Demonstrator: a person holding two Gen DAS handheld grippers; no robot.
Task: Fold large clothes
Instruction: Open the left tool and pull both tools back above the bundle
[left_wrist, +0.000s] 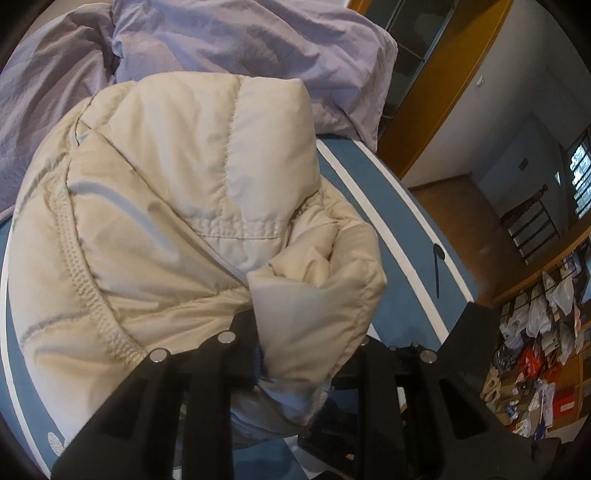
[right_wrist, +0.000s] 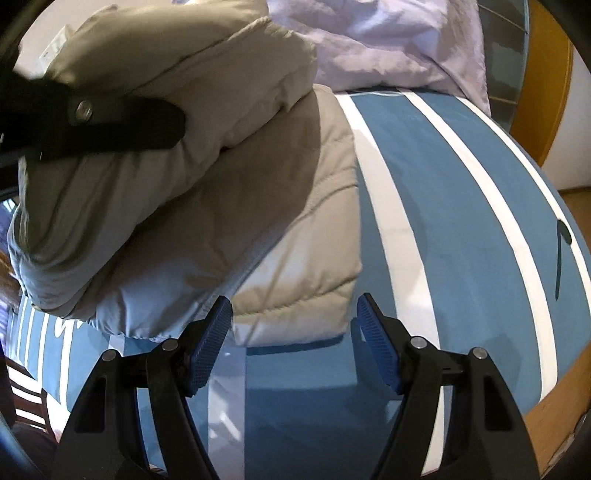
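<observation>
Jacket (left_wrist: 177, 206): cream, quilted, puffy; lying on the bed (right_wrist: 461, 206) over its blue-and-white striped cover, part-folded, bulk toward 10 o'clock in the right wrist view. Upper layer raised off the lower one; lower panel flat, hem edge at 6 o'clock just ahead of the right fingers.

Left hand-held gripper (left_wrist: 295, 354): clamped on a bunched fold of the jacket — sleeve or hem corner, cannot tell which — with fabric spilling over both fingers. Seen also in the right wrist view at 9 o'clock, one black finger (right_wrist: 122, 125) pressed across the lifted layer.

Right hand-held gripper (right_wrist: 293, 325): jaws wide, empty, blue pads (right_wrist: 210, 350) hovering low above the cover, the left pad near the hem, not clearly touching.

Pillows (left_wrist: 251, 48): lilac, at 12 o'clock, behind the jacket, touching its far edge.

Step in hand, by judgement: carrying a held portion over the body of the jacket to make a fold; fold not yet laid flat.

Next move, by judgement: lowering the held layer onto the lower panel, edges roughly matched; right pads free to pin or pinch the hem so the slippery shell does not slide. Risk — padding springing back open on release.
</observation>
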